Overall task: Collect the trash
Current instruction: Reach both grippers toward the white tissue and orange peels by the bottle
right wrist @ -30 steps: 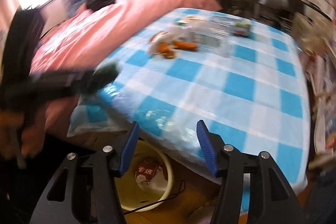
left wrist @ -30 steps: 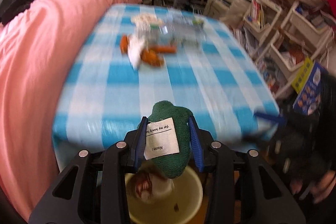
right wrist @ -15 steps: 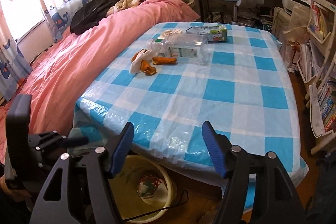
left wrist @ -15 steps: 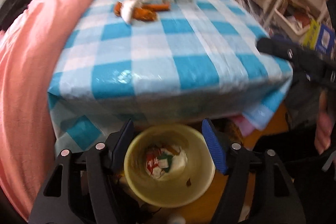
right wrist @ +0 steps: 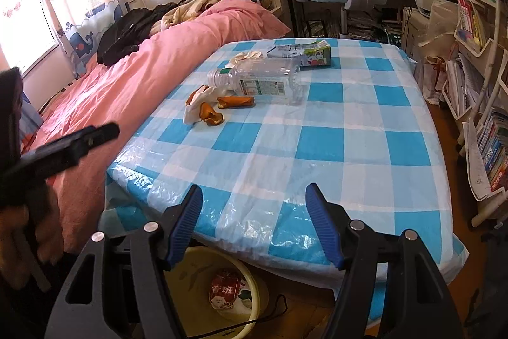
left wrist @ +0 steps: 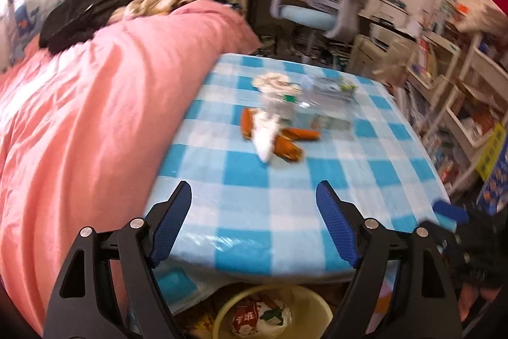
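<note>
Left view: left tool (left wrist: 254,224) opening, empty, blurred | Right view: right tool (right wrist: 254,223) open, empty; carton (right wrist: 301,53) sharp on surface (right wrist: 349,148)

Daylight pours in through the window (right wrist: 19,21), blown out white; the plastic tablecloth (right wrist: 285,148) shows glare. Left wrist view is motion-blurred, right one sharp. Both bend heavily with dark vignetted corners

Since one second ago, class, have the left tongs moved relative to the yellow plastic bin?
Yes. The left tongs rose away from the yellow plastic bin, now framing the blue checked tablecloth, jaws opening, empty.
</note>
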The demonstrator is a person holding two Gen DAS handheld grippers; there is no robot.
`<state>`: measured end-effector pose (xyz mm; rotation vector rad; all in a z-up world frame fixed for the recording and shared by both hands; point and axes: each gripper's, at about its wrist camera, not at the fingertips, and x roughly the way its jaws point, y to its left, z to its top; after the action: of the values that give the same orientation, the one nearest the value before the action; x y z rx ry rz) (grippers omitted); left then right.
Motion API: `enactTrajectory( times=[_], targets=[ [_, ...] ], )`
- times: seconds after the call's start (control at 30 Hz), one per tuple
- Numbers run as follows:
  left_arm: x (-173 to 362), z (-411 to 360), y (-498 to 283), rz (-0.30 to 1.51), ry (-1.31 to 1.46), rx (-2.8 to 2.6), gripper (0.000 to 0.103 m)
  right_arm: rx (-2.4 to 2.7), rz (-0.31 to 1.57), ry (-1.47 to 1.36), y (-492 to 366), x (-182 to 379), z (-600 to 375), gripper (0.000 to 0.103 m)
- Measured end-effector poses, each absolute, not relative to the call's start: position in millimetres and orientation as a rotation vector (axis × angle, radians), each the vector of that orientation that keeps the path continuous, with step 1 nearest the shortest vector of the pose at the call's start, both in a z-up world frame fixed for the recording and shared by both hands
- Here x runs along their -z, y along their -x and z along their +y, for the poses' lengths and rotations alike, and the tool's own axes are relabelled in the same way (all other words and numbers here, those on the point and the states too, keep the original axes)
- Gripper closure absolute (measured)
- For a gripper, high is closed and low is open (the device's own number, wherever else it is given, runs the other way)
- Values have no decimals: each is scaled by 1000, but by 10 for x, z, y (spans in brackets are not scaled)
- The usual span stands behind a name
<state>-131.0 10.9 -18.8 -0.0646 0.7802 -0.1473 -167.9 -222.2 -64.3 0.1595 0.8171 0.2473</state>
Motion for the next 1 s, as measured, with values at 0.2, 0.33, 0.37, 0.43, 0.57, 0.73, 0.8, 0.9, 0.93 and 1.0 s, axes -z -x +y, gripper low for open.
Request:
enactTrajectory(
  times=[0.2,0.33,0.37,0.43,0.57,0.73,0.8,0.9,0.93,1.0],
  targets=[
    [238,252,1104,801,132,107,26,-263,813,-121,1645,666,-2103,38],
    [269,225,1057,820,144,111,26,-277,825,-84,1626,709,-2002,38],
    [275,218,1052,824,144,112,26,-279,826,-77,1623,720,-1982,38],
    [281,206,1046,825,139,110,26,-288,828,-65,1618,731,-1945,38],
    [287,205,991,826,144,103,26,-299,826,-65,1610,736,-1906,38],
    [323,198,741,838,130,87,26,-330,848,-30,1511,770,-1790,38],
    [360,172,649,860,133,101,26,-341,855,-7,1462,779,-1732,40],
    [386,80,562,873,100,119,26,-364,861,39,1354,785,-1623,43],
    [381,47,535,871,83,123,26,-372,862,53,1300,788,-1586,45],
    [374,38,477,867,70,123,26,-391,866,67,1163,804,-1513,47]
  ],
)
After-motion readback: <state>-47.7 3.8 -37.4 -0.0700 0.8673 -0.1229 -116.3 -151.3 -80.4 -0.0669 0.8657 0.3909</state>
